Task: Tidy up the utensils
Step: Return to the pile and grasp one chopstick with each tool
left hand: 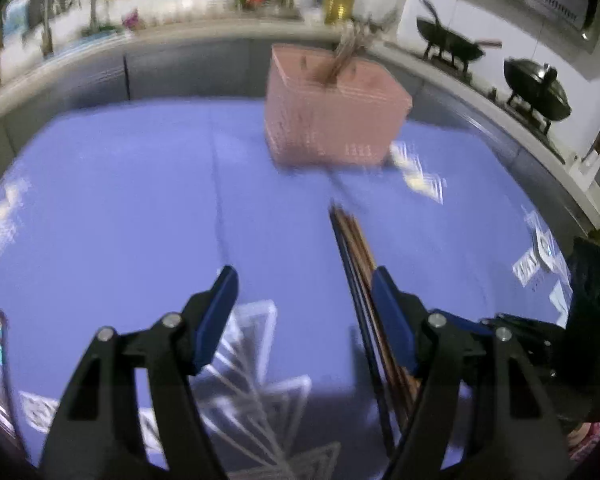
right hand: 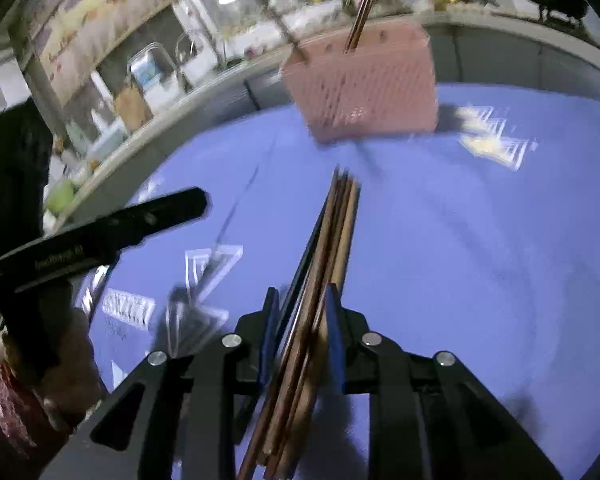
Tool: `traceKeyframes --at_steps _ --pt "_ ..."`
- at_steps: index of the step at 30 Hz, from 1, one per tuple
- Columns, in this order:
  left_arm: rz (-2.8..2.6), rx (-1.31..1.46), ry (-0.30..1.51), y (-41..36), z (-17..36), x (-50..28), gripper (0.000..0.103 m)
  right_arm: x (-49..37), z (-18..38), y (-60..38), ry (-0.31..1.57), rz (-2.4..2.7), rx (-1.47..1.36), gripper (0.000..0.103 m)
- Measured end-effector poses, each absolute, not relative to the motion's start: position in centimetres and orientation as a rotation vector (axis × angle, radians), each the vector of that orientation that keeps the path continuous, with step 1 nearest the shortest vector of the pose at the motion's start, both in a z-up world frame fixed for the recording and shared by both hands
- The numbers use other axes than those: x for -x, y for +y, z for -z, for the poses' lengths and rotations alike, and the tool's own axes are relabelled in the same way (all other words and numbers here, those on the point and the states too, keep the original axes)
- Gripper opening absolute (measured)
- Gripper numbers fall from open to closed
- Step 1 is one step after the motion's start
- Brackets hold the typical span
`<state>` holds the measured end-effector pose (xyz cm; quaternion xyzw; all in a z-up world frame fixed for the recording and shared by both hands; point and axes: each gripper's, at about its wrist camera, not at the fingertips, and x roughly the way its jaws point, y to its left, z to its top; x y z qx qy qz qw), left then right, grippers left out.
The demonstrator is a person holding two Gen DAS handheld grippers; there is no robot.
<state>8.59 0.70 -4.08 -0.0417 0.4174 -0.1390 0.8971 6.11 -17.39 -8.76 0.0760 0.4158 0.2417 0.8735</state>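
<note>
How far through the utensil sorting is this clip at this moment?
Partly done. Some chopsticks already stand in the pink basket at the far side of the blue cloth. In hand: the right tool is shut on a bundle of chopsticks pointing toward the basket, not yet in it. The left tool is open and holds nothing. No other loose utensils are discernible on the cloth, though both views are blurred.

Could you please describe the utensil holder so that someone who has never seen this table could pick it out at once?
Start from the blue cloth-covered table and look to its far edge, near the grey kitchen counter. There stands a pink perforated plastic box, upright, with a few brown chopsticks poking out of its top. It is the only tall, solid thing on the cloth; everything around it lies flat.
</note>
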Motion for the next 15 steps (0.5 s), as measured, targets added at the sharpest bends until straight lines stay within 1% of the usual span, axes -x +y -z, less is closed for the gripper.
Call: traceKeyframes --at_steps 3,9,12,13,15 --pt "0.285 0.073 0.899 -0.1 5.7 -8.1 0.067 -6.6 10.3 -17.2 0.92 -0.46 -0.144 0.024" --pt "0.294 0.012 0.942 -1.5 7.3 -8.0 0.067 -7.2 10.5 -20.4 0.919 -0.383 -0.274 0.024" --pt "0.295 -0.031 0.942 -2.5 7.8 -8.2 0.066 -6.9 10.0 -21.0 0.886 -0.371 -0.244 0.024" --pt "0.294 -0.047 0.946 -2.9 8.1 -8.3 0.06 -6.9 9.8 -20.9 0.878 -0.373 -0.234 0.024" --pt "0.284 -0.076 0.971 -3.5 8.8 -8.8 0.052 -6.8 9.6 -20.9 0.869 -0.366 -0.222 0.024"
